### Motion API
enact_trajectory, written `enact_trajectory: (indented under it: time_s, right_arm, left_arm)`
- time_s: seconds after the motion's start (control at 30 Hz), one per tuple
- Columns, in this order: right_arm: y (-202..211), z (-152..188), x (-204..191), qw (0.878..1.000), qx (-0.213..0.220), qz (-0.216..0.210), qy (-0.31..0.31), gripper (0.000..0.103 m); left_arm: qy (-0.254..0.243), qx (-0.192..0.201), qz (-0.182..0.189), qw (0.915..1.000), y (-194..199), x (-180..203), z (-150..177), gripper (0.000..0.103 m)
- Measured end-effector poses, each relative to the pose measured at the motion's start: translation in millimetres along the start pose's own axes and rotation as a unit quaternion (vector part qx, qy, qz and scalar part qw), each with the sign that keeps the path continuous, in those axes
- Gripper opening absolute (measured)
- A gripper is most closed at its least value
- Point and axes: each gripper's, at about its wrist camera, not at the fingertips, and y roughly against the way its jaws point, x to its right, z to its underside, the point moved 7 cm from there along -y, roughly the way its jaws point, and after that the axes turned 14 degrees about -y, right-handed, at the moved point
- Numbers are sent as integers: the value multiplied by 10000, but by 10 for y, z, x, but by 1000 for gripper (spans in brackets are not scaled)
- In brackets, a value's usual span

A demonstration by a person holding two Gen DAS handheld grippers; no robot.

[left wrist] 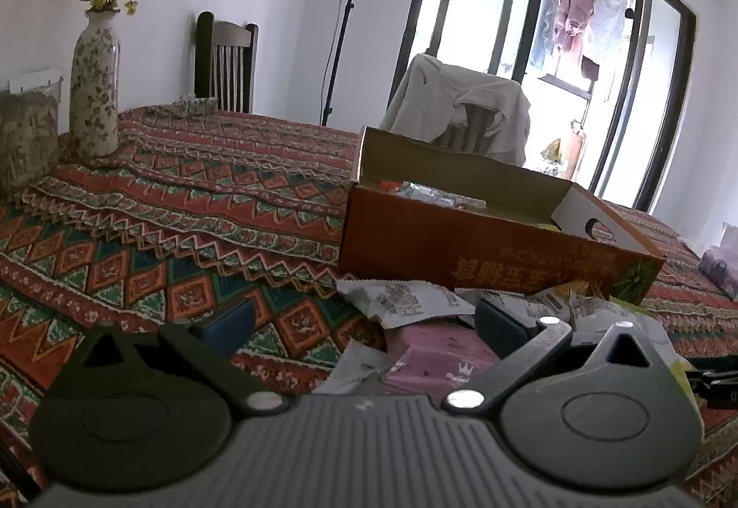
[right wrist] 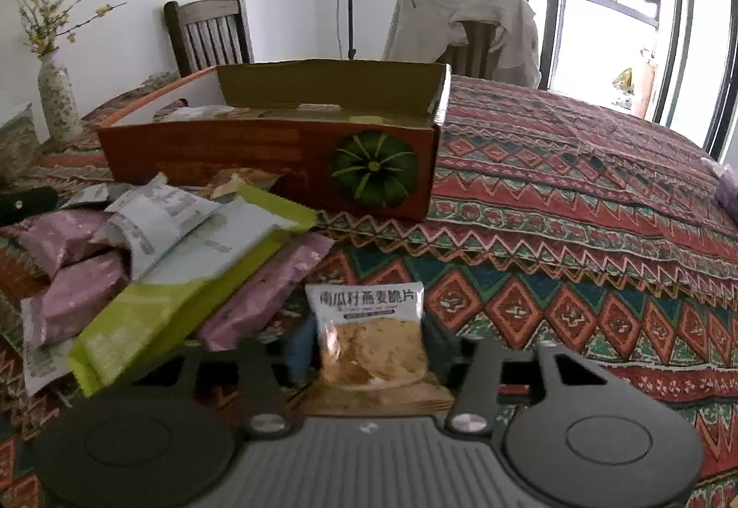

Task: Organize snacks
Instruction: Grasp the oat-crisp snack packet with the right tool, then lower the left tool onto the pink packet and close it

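White-topped clear snack packet [right wrist: 371,337] shows golden crisps, clamped by right tongs [right wrist: 369,351]; left tongs [left wrist: 364,323] gape, holding nothing.

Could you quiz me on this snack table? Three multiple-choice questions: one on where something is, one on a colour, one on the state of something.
1. Where is the vase?
A. inside the box
B. on the tablecloth, left of the box
C. on a chair

2. What colour is the pumpkin printed on the box?
A. green
B. blue
C. white

3. What is the right claw doing?
A. standing wide open over bare cloth
B. closed on a crisps packet
C. gripping the vase

Answers: 1 B, it stands on the patterned cloth at far left. 2 A, dark green with pale ribs. 3 B, the crisps packet sits pinched between its fingers.
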Motion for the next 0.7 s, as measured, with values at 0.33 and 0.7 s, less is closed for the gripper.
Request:
enact_trajectory:
  time_s: [0.33, 0.7]
  right_arm:
    - [222, 37, 45, 9977, 437, -60, -505, 39]
    - [391, 128, 135, 9941, 701, -34, -825, 39]
  left_arm:
    - [84, -64, 7, 9999, -10, -25, 15, 103]
    - [-268, -685, 149, 9972, -38, 216, 31, 103]
